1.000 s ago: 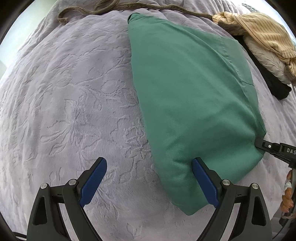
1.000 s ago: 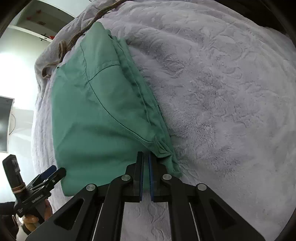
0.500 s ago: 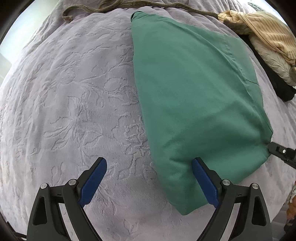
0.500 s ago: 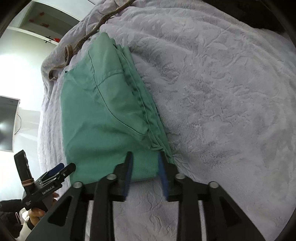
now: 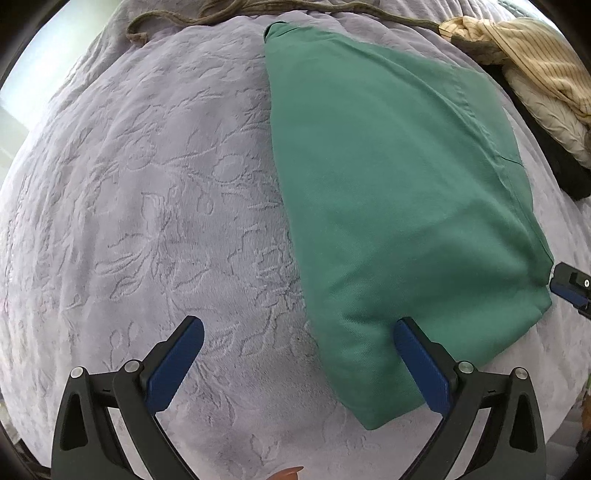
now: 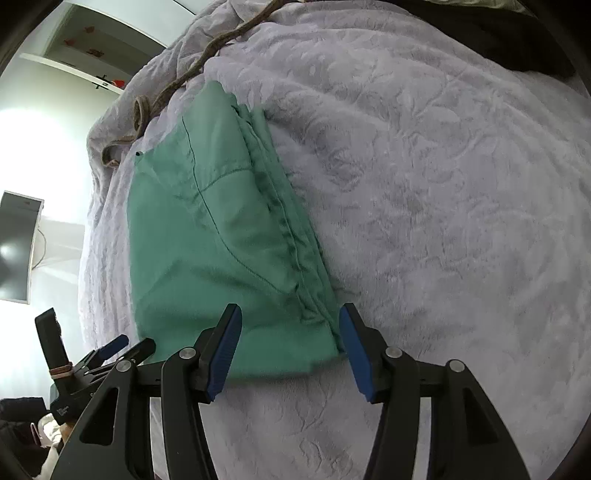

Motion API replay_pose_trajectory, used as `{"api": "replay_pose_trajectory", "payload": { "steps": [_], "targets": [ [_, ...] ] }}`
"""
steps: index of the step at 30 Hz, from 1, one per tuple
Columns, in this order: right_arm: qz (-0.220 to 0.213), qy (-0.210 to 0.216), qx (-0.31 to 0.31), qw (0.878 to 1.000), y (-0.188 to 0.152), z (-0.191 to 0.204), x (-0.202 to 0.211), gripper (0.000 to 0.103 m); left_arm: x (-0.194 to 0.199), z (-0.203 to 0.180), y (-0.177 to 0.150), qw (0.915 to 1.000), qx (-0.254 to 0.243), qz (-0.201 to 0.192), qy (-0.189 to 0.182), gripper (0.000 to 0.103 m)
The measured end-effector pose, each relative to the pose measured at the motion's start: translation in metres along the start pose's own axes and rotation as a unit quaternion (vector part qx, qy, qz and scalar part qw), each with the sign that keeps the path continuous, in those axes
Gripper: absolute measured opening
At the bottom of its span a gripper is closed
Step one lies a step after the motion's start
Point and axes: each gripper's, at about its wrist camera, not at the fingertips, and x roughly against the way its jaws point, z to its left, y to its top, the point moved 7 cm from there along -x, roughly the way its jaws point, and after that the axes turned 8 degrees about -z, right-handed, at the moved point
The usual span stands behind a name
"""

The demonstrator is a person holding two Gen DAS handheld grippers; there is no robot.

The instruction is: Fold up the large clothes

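A green garment lies folded flat on the lilac embossed blanket; it also shows in the right wrist view, stacked layers along its right edge. My left gripper is open and empty above the garment's near left corner, its right finger over the cloth. My right gripper is open and empty, straddling the garment's near right corner. The right gripper's tip shows at the far right of the left wrist view; the left gripper shows at lower left of the right wrist view.
A pile of striped yellow, cream and black clothes lies at the back right. A brown cord runs along the blanket's far edge, also seen in the right wrist view. A monitor hangs on the wall at left.
My right gripper was shut on the garment's near right corner; it has opened, let go and drawn back slightly. The left gripper stayed open, shifting slightly.
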Motion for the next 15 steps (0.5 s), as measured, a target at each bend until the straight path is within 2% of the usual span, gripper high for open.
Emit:
{"api": "replay_pose_trajectory", "payload": {
  "steps": [3,7,11,15],
  "targets": [
    [-0.004,0.014,0.0,1.0,0.01,0.0,0.0,0.059,0.009,0.002,0.011,0.9998,0.006,-0.017,-0.004,0.103],
    [-0.005,0.041,-0.02,0.999,0.03,-0.001,-0.007,0.059,0.011,0.014,0.026,0.9984,0.041,-0.021,-0.033,0.103],
    [0.005,0.07,-0.025,0.997,0.046,0.002,-0.019,0.059,0.002,0.029,0.035,0.9962,0.072,-0.022,-0.044,0.103],
    [0.015,0.088,-0.02,0.996,0.059,0.005,-0.033,0.059,-0.006,0.029,0.043,0.9909,0.097,-0.01,-0.093,0.103]
  ]
}}
